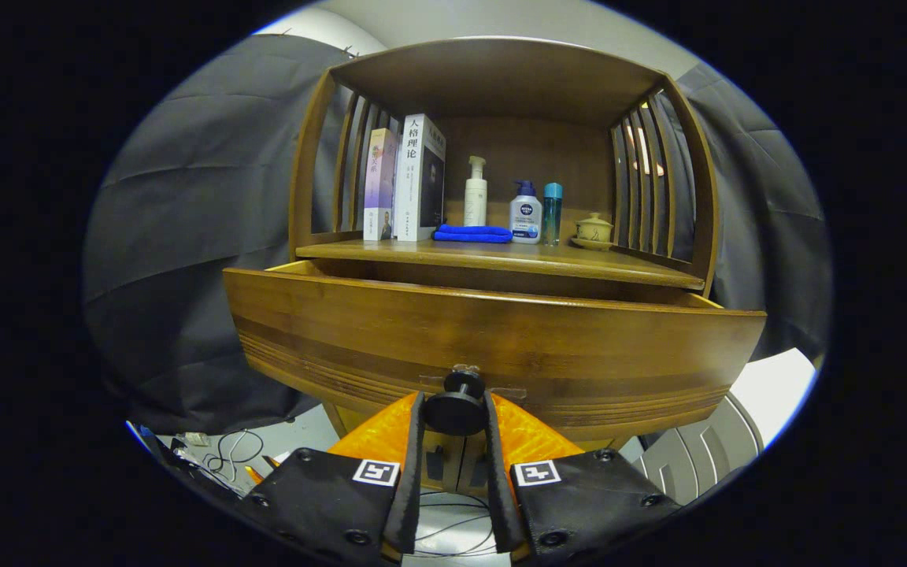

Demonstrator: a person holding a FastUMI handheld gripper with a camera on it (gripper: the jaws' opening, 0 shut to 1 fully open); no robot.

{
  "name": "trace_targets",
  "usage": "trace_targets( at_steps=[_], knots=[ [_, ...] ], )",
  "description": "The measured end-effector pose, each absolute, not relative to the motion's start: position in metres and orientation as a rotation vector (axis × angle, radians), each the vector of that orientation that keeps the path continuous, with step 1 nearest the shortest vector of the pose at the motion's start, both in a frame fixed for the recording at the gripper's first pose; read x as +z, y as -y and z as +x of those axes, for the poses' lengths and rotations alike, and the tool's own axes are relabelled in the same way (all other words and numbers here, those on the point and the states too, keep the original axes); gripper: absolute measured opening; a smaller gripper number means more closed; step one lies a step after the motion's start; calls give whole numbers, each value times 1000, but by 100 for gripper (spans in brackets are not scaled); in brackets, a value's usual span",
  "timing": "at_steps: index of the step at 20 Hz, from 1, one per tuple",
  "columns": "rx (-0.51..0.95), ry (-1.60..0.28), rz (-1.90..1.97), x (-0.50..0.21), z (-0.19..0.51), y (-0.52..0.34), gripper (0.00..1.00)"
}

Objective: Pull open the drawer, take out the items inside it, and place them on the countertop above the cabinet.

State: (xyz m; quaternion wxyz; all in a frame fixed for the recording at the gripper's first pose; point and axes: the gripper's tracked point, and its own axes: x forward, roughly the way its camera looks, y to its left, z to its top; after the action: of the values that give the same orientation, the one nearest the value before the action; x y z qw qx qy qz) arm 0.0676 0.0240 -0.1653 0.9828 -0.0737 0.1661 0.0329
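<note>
Drawer [493, 339] sits across the middle of the frame, pulled out toward the camera; wood front, inside hidden from this angle. Its round dark knob [455, 408] is at lower center, w/ the gripper [455, 429] clamped on it, one finger [410, 465] pressing each side. Just above the drawer is the countertop [501, 256] of the wood cabinet [308, 157], a shelf bay w/ slatted sides. On it, left to right: two upright books [405, 179], a folded blue cloth [472, 233] lying flat in front of a white pump bottle [475, 193], then a smaller pump bottle w/ blue top [525, 213], a slim teal bottle [552, 213] just beside it, and a small lidded cup on a saucer [594, 231] near the right slats. Cables [233, 453] lie on the floor at lower left, below the drawer.
</note>
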Motion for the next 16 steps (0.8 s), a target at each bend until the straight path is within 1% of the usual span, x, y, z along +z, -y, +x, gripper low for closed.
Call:
trace_targets(
  at_steps=[8, 10, 11, 12, 13, 14, 16],
  knots=[
    [95, -347, -160, -169, 29, -27, 39],
    [98, -324, -187, -162, 14, -26, 27],
    [39, -222, -205, -141, 10, -17, 22],
    [46, -115, -211, -114, 2, -23, 16],
    [56, -48, -265, -97, 0, -31, 10],
    [72, -28, -321, -88, -6, -38, 4],
    [127, -69, -286, -99, -14, -55, 6]
  ],
)
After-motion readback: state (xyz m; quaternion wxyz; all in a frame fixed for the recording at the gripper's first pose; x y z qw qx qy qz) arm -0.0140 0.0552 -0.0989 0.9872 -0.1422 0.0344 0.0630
